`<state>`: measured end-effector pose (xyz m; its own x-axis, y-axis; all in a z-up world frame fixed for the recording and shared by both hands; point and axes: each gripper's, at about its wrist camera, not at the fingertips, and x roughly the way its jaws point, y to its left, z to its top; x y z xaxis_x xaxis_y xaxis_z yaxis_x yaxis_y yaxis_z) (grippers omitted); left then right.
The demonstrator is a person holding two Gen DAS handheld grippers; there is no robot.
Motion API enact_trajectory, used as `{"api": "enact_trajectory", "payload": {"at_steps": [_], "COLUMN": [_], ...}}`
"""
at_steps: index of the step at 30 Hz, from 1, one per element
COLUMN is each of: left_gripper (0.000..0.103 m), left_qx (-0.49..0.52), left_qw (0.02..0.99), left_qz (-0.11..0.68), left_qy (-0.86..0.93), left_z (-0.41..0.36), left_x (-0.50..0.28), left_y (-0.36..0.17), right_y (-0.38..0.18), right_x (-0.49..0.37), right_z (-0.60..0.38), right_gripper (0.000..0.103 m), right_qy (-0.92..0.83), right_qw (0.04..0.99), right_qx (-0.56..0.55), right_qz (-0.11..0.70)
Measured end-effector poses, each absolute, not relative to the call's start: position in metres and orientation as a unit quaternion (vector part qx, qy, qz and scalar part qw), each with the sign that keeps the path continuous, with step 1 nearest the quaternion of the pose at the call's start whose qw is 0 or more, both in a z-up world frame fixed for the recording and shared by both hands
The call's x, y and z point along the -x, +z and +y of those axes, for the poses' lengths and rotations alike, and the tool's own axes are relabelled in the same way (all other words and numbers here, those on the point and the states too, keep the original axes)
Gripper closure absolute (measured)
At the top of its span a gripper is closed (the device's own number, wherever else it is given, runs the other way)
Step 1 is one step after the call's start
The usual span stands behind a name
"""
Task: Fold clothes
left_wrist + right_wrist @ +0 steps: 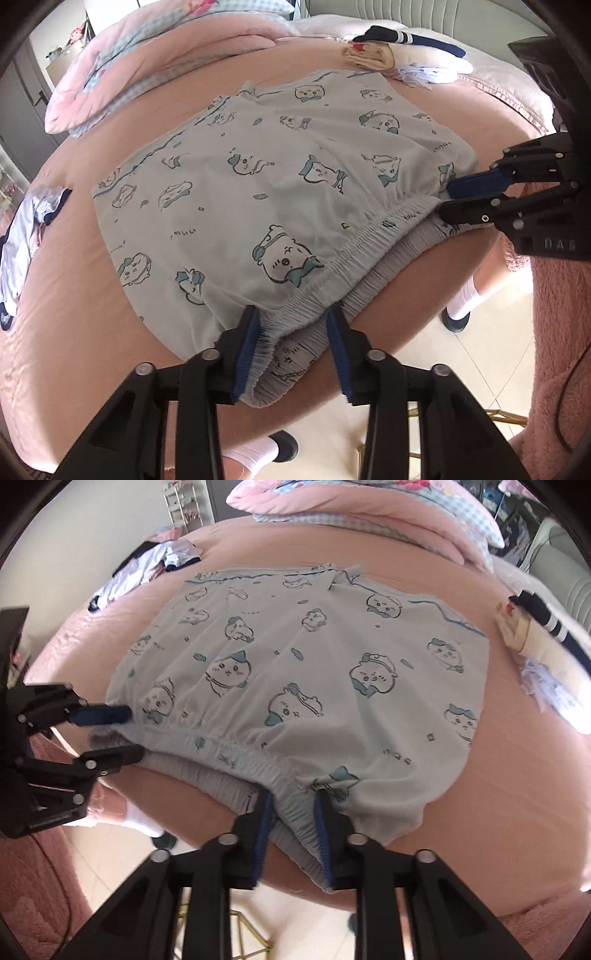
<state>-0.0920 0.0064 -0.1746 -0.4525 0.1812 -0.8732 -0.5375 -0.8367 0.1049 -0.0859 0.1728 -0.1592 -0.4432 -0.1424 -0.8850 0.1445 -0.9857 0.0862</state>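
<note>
I'm looking at my left gripper (293, 323) and right gripper (293, 805): black angular linkages dotted with silver screws (144, 368), ribbed blue pads (245, 352) lining the fingers, pale lettering (559, 244) on one body. The person is wearing white socks (466, 297), dark shoes (286, 446).

Thin matt printed cotton on the shorts (258, 192), elastic waistband puckered. Smooth matt pink cloth over the bed (92, 295). Glossy tiles on the floor (461, 362) at 5 o'clock.
</note>
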Motion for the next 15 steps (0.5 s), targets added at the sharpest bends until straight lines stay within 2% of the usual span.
{"api": "enact_trajectory", "payload": {"at_steps": [1, 8, 11, 15], "left_gripper": [0.094, 0.098, 0.098, 0.098], "left_qx": [0.474, 0.462, 0.479, 0.531], "left_qw": [0.213, 0.213, 0.218, 0.224], "left_qz": [0.179, 0.138, 0.137, 0.107], "left_qy": [0.835, 0.85, 0.839, 0.81], "left_z": [0.004, -0.014, -0.02, -0.031], "left_x": [0.093, 0.084, 0.077, 0.076], "left_y": [-0.172, -0.143, -0.15, -0.171], "right_y": [-0.158, -0.142, -0.139, -0.165], "right_x": [0.088, 0.086, 0.081, 0.077], "right_z": [0.176, 0.179, 0.179, 0.184], "right_gripper": [0.095, 0.096, 0.096, 0.096], "right_qy": [-0.849, -0.853, -0.853, -0.828], "right_qw": [0.093, 0.114, 0.119, 0.095], "right_qx": [-0.52, -0.507, -0.506, -0.549], "right_qz": [-0.015, -0.05, -0.058, -0.062]}}
